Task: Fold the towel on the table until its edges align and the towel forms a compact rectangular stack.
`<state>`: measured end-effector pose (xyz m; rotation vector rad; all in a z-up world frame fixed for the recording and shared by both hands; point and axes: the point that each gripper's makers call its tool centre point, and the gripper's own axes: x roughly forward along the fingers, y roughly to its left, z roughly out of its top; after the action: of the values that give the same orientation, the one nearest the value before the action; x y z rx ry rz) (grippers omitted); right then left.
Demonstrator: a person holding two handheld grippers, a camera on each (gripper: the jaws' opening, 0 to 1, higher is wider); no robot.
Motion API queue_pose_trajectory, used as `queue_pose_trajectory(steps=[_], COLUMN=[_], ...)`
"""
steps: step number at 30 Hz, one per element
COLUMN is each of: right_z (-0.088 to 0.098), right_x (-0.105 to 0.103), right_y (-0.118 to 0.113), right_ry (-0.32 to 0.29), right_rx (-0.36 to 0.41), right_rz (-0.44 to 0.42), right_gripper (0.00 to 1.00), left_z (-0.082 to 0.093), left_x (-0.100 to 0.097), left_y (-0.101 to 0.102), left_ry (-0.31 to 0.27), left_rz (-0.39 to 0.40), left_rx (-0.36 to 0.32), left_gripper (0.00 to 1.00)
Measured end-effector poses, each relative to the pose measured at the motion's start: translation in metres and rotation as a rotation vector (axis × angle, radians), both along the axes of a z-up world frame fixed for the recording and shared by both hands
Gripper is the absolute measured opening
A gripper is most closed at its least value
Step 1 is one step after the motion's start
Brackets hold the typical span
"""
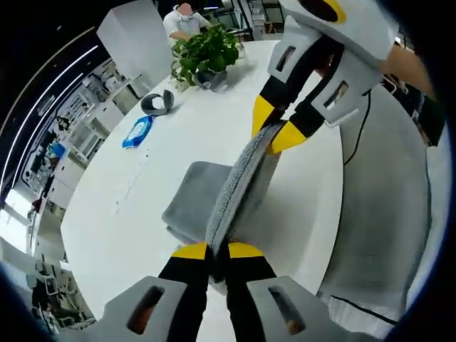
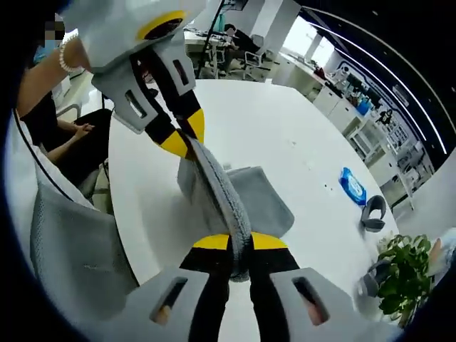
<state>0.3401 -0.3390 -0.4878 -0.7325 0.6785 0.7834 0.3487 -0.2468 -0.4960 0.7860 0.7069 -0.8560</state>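
We see a grey towel (image 1: 239, 189) held up above the white desk (image 1: 121, 221), stretched between our two claws so that its upper edge makes a thick ridge from one to the other. In the left gripper view, the left claw (image 1: 217, 251) is closed tightly on one end of this ridge, with the yellow tips of its jaws pressed against the fabric from both sides. The right claw (image 1: 274, 132) enters from above and pinches the far end of the same ridge. In the right gripper view, the right claw (image 2: 240, 242) is closed on the towel (image 2: 235, 196) in the same way, and the left claw (image 2: 187, 139) grips the opposite end. The lower part of the towel hangs down and lies on the desk (image 2: 285, 135) below the ridge, spreading out as a flat grey sheet. Beyond the towel on the desk there are a blue packet (image 1: 137, 132), a grey curved object (image 1: 158, 102) and a potted plant (image 1: 206, 53). A grey chair (image 1: 381, 206) stands just beside the desk edge near the towel. Behind the plant, a person (image 1: 182, 20) sits at the far end of the desk.
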Motion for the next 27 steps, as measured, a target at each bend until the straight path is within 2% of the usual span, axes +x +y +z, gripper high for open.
queue_pose_trajectory(steps=[8, 17, 21, 27], right_z=[0.0, 0.004, 0.002, -0.002], right_x=[0.02, 0.049, 0.062, 0.085], right_y=[-0.002, -0.005, -0.007, -0.008], right_ry=[-0.026, -0.093, -0.109, -0.134], right_rx=[-0.013, -0.044, -0.065, -0.055], right_rz=[-0.009, -0.037, -0.046, -0.076], right_gripper=[0.06, 0.06, 0.06, 0.06], left_z=[-0.003, 0.002, 0.0, -0.005], left_x=[0.023, 0.053, 0.064, 0.083], left_y=[-0.004, -0.006, -0.008, -0.007], left_ry=[-0.043, -0.159, -0.169, -0.18], left_rz=[0.001, 0.068, 0.08, 0.129], left_rx=[-0.018, -0.042, -0.042, -0.049], left_gripper=[0.08, 0.08, 0.08, 0.08])
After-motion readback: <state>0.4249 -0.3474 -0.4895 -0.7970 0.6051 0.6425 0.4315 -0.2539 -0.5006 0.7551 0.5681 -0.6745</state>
